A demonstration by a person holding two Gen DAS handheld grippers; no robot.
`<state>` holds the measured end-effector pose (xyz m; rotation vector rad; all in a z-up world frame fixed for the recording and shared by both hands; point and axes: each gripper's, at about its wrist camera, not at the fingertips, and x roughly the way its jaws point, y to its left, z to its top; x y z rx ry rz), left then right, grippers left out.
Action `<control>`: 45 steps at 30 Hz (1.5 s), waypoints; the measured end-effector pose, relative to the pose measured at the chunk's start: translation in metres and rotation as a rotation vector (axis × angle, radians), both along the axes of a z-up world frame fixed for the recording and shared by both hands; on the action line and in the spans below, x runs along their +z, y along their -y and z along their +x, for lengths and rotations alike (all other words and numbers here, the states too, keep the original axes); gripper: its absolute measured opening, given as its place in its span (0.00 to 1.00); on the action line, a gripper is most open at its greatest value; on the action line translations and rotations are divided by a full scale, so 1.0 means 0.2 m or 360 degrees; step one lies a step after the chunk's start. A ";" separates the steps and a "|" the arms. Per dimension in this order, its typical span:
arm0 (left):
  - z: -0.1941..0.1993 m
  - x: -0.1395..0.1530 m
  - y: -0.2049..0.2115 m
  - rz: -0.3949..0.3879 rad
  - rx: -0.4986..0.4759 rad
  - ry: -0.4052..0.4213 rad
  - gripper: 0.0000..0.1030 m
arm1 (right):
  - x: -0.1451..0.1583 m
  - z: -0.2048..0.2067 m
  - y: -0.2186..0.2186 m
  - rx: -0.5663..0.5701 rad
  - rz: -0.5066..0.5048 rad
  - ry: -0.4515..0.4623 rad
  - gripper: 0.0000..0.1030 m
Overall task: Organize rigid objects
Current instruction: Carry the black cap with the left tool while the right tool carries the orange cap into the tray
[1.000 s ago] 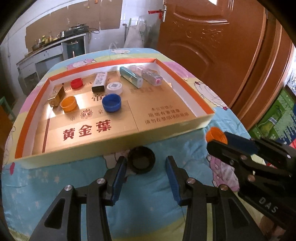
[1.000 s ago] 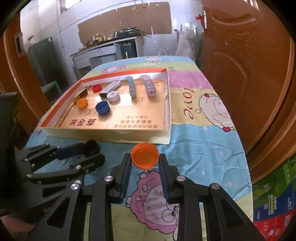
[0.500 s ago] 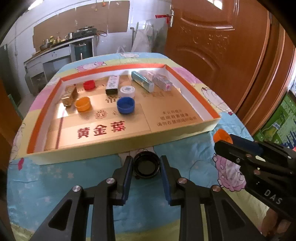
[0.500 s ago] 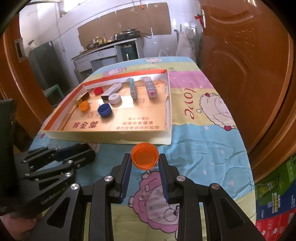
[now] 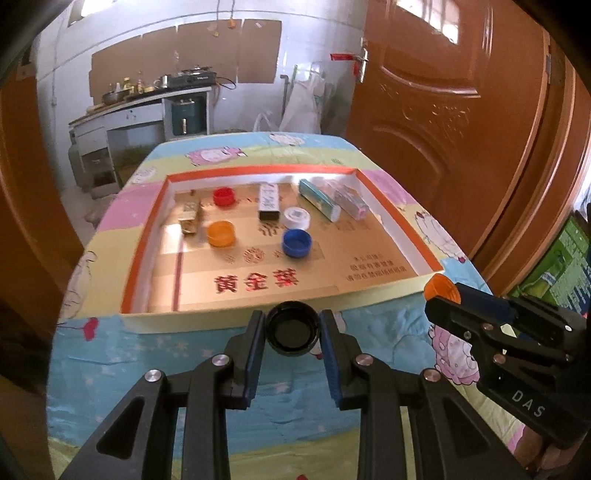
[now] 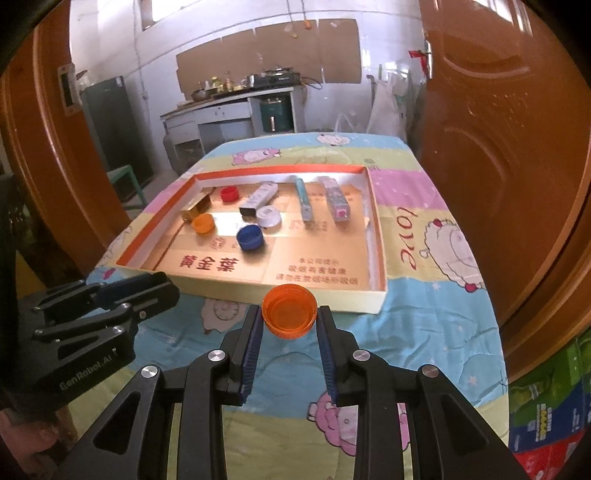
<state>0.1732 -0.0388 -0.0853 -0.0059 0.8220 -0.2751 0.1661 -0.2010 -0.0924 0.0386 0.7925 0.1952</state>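
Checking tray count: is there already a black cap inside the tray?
No: the tray holds red, orange, blue and white caps, while the black cap sits in the left gripper.

White back wall (image 5: 317,44), patched with brown cardboard sheets (image 5: 184,59). Grey kitchen counter (image 6: 229,110) along it, carrying a stove (image 6: 275,79), pots and bottles; a dark green appliance (image 6: 275,116) stands beneath. Dark tall cabinet (image 6: 110,125) at left, a green stool (image 6: 127,177) beside it. Brown panelled wooden door (image 5: 443,110) at right, red-tagged handle (image 5: 360,59). Desk covered in a pastel cartoon-sheep cloth (image 6: 424,229). Daylight from high windows (image 5: 443,18).
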 end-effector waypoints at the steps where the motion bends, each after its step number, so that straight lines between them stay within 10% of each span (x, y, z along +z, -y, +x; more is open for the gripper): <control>1: 0.00 0.01 -0.02 0.0000 0.0012 0.0009 0.29 | 0.01 0.00 -0.01 0.0004 -0.0002 0.0005 0.29; 45: 0.23 0.17 -0.24 -0.0038 0.0197 0.0063 0.29 | 0.18 0.24 -0.08 0.0043 -0.0058 0.0122 0.29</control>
